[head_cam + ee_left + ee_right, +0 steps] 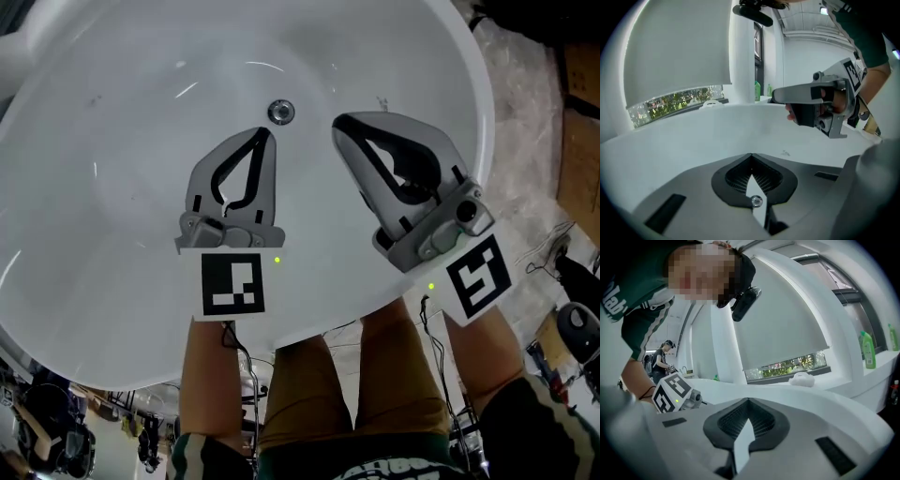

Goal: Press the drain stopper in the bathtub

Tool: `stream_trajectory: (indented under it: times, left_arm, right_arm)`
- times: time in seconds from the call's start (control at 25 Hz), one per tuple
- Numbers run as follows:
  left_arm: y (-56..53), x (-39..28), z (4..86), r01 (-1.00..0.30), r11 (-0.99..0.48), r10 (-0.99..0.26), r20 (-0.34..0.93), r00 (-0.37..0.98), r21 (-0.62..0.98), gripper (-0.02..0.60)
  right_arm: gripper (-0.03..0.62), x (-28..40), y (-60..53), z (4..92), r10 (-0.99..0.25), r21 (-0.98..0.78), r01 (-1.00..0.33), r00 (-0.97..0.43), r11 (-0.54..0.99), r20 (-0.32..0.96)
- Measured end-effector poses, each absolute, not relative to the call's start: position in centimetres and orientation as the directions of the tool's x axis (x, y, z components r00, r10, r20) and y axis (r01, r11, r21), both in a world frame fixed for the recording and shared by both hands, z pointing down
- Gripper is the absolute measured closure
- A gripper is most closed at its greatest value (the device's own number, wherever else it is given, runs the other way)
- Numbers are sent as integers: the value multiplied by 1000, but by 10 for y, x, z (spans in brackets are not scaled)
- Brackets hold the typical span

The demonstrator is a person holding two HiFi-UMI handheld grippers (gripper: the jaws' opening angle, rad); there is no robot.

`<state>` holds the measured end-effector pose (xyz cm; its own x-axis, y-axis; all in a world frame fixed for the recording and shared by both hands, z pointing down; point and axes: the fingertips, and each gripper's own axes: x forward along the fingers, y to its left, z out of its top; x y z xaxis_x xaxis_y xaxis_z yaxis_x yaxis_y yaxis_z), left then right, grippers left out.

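Left gripper [265,134]: jaws shut tip to tip, nothing btwn them, nose angled down into the bathtub [112,141]. The tip hangs just on the near side of the drain stopper [280,112], a small chrome disc at the far-centre of the tub floor. Whether it touches can't be told.

Right gripper [339,123]: also closed & empty, just right of the stopper and apart from it.

Best play, by the look of it: keep the left jaws shut so the joined tip works as one blunt finger. Centre it over the disc, then push straight down, not at a slant. The enamel is slick & curved, so an off-centre tip could skid off the stopper's edge. The right gripper is best held clear.
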<state>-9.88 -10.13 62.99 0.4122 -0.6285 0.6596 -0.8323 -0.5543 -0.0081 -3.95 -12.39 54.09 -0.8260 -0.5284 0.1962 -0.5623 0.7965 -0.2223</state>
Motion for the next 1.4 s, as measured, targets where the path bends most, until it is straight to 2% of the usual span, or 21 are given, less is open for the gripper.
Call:
stream_trajectory:
  times: [0.44, 0.96, 1.2, 1.4]
  left_arm:
    - [-101, -95, 744, -801, -595, -476, 775, 416, 65, 574]
    - [-88, -94, 827, -795, -593, -342, 856, 387, 122, 574]
    - [-71, -90, 858, -804, -579, -290, 889, 355, 133, 574]
    - [-63, -95, 889, -788, -597, -235, 907, 348, 148, 574]
  right_arm:
    - [579, -60, -138, 582, -500, -225, -540, -840, 811, 210]
    - [579, -78, -147, 631, -508, -256, -569, -818, 781, 268]
    - [579, -56, -148, 650, -565, -302, -645, -763, 702, 316]
    - [579, -68, -154, 660, -568, -317, -650, -759, 690, 318]
